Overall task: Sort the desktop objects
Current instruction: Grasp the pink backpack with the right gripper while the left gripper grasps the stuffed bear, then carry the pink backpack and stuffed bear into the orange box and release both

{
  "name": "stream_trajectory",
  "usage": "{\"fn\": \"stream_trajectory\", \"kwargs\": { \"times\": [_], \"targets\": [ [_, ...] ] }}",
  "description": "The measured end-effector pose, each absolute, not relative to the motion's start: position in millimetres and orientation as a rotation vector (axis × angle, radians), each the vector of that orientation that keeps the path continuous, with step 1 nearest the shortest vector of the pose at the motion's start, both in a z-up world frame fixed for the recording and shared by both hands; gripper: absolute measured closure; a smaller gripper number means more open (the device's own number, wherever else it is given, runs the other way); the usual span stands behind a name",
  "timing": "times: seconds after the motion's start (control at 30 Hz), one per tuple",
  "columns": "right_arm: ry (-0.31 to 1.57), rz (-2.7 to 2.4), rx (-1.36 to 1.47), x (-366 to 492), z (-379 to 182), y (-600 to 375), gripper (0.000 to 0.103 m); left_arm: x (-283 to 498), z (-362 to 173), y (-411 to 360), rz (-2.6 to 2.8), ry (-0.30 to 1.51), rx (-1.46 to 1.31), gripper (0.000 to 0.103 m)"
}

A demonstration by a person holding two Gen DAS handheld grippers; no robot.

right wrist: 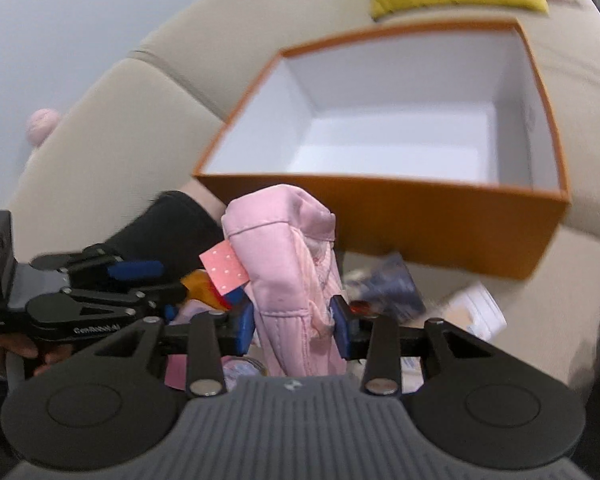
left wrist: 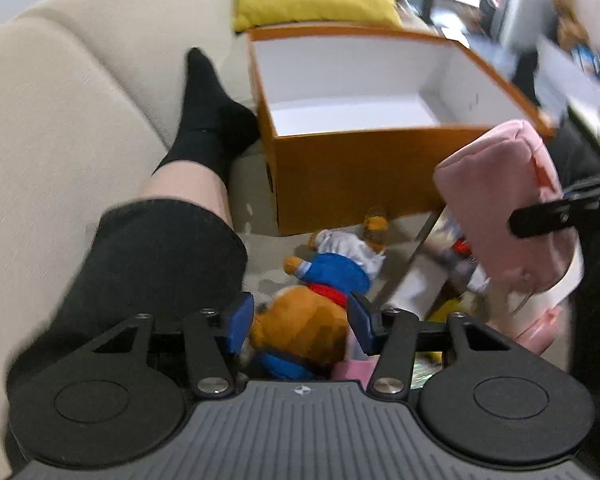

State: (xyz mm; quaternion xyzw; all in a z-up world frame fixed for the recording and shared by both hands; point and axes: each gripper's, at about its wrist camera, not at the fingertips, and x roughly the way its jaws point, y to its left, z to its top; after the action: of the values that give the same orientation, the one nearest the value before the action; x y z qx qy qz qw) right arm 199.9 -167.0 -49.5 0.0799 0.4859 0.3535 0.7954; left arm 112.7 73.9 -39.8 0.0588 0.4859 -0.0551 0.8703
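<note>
Our right fingers (right wrist: 294,326) pinch the floppy pink pouch (right wrist: 288,276) just before the orange box (right wrist: 380,208); it might snag the rim. Left fingers (left wrist: 300,320) sit half-wide around the teddy bear (left wrist: 304,316), could slip.

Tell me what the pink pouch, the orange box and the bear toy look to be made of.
Pink pouch: soft woven fabric, matte, by its stitched seams and creases under the right gripper.
Orange box: probably stiff paperboard, smooth and matte orange outside, white inside, with thin straight walls.
Bear toy: plush, with fuzzy brown pile and blue cloth clothing; it lies between the left gripper fingers.
</note>
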Motion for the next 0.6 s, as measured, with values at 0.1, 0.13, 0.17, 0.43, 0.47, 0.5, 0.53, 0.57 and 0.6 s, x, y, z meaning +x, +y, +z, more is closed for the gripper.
{"fn": "stream_trajectory", "kwargs": {
  "times": [0.1,0.13,0.17,0.43,0.47,0.5,0.53,0.57,0.6],
  "targets": [
    [1.075,0.733,0.2,203.0,-62.7,-171.6,0.057,126.8,-47.2,71.7,-0.177,1.096,0.223,0.042],
    [1.077,0.728,0.21,203.6,-64.5,-172.5,0.056,130.6,-50.1,71.5,-0.205,1.12,0.236,0.042],
    [1.077,0.717,0.209,203.2,-65.3,-173.7,0.055,134.9,-54.3,71.5,-0.228,1.15,0.241,0.042],
    [1.041,0.678,0.154,206.9,-67.8,-181.7,0.052,158.4,-79.1,69.1,-0.318,1.246,0.205,0.039],
    [1.032,0.675,0.148,202.4,-65.5,-194.8,0.052,158.8,-83.1,65.7,-0.315,1.252,0.222,0.039],
    [1.022,0.67,0.139,202.5,-65.1,-195.1,0.052,158.0,-84.8,59.1,-0.314,1.252,0.231,0.039],
    [1.011,0.668,0.133,204.2,-64.3,-193.9,0.053,158.0,-84.4,57.9,-0.307,1.252,0.229,0.04],
    [1.002,0.669,0.129,205.0,-63.6,-193.2,0.054,157.6,-82.7,58.8,-0.299,1.252,0.22,0.042],
    [0.996,0.67,0.13,206.0,-63.7,-192.3,0.058,156.8,-79.5,61.0,-0.288,1.251,0.198,0.043]
  ]
}}
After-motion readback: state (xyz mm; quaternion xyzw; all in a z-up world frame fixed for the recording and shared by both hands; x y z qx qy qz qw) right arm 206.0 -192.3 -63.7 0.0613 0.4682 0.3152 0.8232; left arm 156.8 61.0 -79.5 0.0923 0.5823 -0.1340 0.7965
